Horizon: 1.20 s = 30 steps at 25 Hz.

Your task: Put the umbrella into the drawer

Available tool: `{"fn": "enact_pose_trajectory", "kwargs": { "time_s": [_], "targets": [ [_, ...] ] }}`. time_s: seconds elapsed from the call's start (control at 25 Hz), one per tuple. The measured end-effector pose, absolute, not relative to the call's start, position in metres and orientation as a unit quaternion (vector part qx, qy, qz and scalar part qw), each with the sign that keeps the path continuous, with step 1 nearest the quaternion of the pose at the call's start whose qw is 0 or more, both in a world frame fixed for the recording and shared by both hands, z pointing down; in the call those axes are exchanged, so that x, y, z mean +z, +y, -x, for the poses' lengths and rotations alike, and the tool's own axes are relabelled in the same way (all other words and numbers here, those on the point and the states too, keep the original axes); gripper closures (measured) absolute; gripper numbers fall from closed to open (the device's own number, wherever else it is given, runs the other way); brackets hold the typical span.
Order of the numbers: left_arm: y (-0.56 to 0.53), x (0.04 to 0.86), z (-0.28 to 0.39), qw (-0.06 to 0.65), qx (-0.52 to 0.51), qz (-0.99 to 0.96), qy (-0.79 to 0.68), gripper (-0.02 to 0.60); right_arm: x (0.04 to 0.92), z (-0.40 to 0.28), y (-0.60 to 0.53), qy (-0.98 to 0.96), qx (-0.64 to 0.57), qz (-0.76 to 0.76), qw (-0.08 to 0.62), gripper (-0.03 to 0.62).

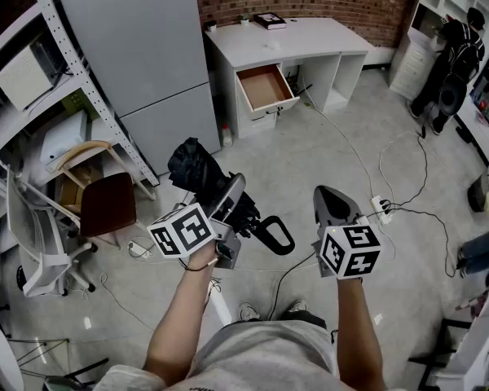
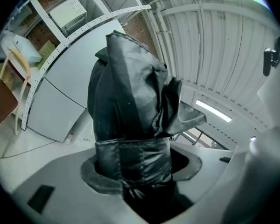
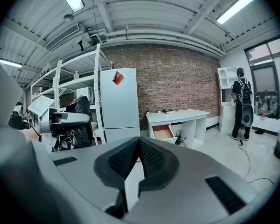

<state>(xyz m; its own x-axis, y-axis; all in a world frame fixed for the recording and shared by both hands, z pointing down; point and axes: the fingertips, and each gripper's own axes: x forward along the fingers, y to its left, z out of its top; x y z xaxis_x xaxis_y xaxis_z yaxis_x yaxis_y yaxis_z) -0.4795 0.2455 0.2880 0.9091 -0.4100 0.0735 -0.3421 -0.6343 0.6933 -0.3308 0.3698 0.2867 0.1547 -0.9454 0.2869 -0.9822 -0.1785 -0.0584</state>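
A folded black umbrella is clamped in my left gripper, canopy pointing away from me and its curved handle hanging toward my body. In the left gripper view the jaws are shut on the strapped bundle of the umbrella. My right gripper hovers to the right with its pads touching and nothing between them. The open wooden drawer sticks out of the white desk far ahead. The right gripper view shows the drawer and, at left, the held umbrella.
A grey fridge stands left of the desk, with metal shelving and a brown chair further left. Cables and a power strip lie on the floor at right. A person in black stands by white shelves at the back right.
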Motion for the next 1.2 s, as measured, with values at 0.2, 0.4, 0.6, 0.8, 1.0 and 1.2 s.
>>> {"fn": "enact_pose_trajectory", "kwargs": {
  "time_s": [0.2,0.4,0.6,0.8,1.0,1.2],
  "targets": [
    [0.245,0.293,0.479,0.372,-0.044,-0.904,-0.207,0.324,0.292,0.326,0.369,-0.635,0.133,-0.758,0.064,0.591],
    [0.240,0.298,0.466,0.370,-0.039,-0.904,-0.211,0.324,0.296,0.313,0.361,-0.641,0.135,-0.753,0.058,0.591],
    [0.235,0.301,0.431,0.363,-0.035,-0.905,-0.221,0.324,0.304,0.277,0.352,-0.651,0.130,-0.745,0.060,0.591],
    [0.224,0.303,0.379,0.360,-0.033,-0.900,-0.242,0.324,0.305,0.220,0.333,-0.670,0.121,-0.730,0.058,0.591],
    [0.218,0.297,0.318,0.359,-0.042,-0.895,-0.263,0.324,0.303,0.156,0.319,-0.699,0.124,-0.703,0.047,0.591],
    [0.212,0.289,0.270,0.350,-0.045,-0.890,-0.288,0.324,0.302,0.104,0.304,-0.716,0.124,-0.685,0.057,0.591]
  ]
}}
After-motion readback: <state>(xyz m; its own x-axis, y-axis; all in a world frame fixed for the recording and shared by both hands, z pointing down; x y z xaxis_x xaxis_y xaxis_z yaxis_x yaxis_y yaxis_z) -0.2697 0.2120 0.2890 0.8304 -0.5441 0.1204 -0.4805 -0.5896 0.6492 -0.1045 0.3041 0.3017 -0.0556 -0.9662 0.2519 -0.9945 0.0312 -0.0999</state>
